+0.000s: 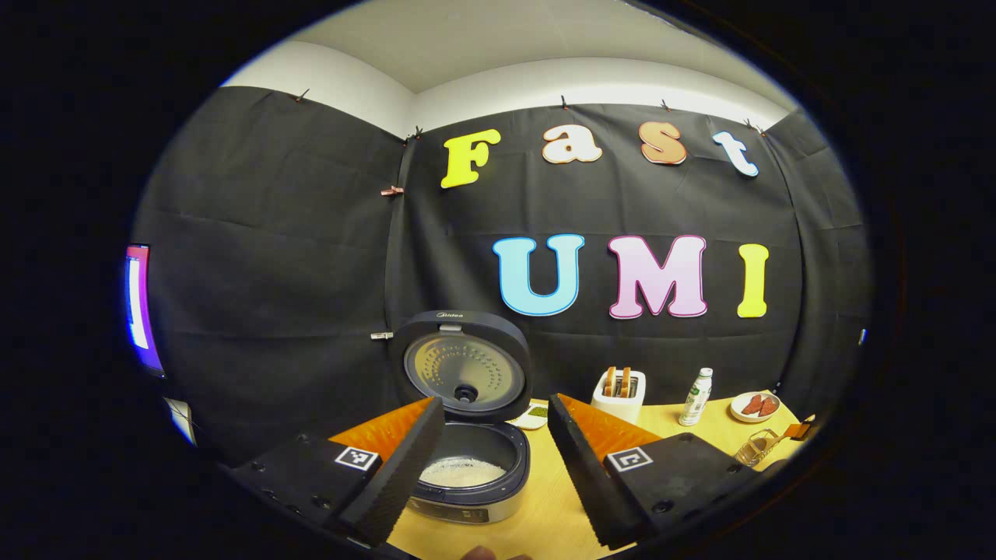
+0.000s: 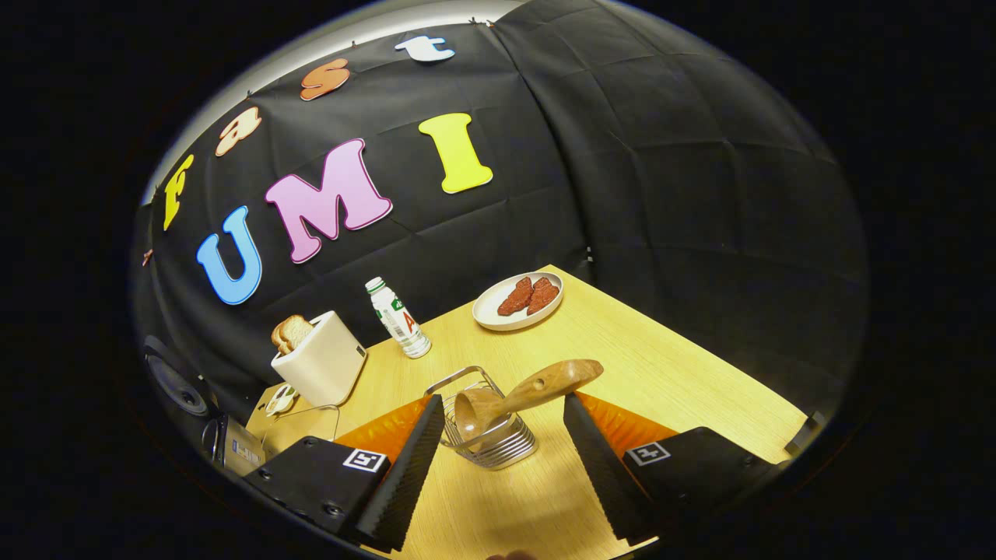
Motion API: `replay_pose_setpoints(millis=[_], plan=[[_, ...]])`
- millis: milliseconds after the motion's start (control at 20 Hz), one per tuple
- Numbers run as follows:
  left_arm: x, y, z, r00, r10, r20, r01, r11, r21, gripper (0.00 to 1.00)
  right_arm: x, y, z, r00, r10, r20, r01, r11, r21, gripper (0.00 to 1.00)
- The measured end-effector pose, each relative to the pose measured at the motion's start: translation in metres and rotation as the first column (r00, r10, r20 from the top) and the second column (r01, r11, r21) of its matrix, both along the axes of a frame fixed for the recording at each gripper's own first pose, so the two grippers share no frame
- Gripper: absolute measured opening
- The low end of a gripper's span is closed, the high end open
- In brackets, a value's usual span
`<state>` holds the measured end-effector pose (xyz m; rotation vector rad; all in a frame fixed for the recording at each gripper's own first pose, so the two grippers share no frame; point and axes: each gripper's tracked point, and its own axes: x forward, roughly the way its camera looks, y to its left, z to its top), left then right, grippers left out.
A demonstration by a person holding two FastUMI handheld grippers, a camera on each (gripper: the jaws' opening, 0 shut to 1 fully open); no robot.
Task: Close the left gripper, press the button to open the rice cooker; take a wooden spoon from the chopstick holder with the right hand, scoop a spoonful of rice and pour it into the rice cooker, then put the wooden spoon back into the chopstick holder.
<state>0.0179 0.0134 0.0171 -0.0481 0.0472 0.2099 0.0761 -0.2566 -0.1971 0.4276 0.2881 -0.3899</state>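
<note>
The rice cooker (image 1: 467, 498) stands on the wooden table with its lid (image 1: 465, 372) raised upright, and white rice lies in its pot (image 1: 463, 470). My left gripper (image 1: 494, 406) hovers in front of it, open, with nothing between its fingers. A wire chopstick holder (image 2: 489, 442) stands on the table in the right gripper view. The wooden spoon (image 2: 537, 386) rests in it, bowl down and handle leaning right. My right gripper (image 2: 502, 403) is open just short of the holder, one finger on each side, touching neither holder nor spoon.
A white toaster (image 2: 320, 363) holding bread, a small bottle (image 2: 397, 319) and a plate (image 2: 498, 311) with reddish pieces stand along the back of the table. A small dish (image 1: 532, 416) sits beside the cooker. The table's right edge (image 2: 700, 342) lies near the plate.
</note>
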Motion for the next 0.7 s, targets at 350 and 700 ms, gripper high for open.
replay_pose_setpoints(millis=[350,700], plan=[[-0.012,-0.001,-0.006,0.999,0.010,-0.034,-0.009,0.999,0.033,0.91,0.023,-0.013,-0.010,0.999,0.022,-0.027,-0.024,0.999,-0.047,0.84],[-0.013,0.000,-0.012,0.999,0.006,-0.054,-0.004,0.999,0.040,0.91,0.034,0.005,0.008,0.998,0.069,0.009,-0.069,0.997,-0.024,0.25]])
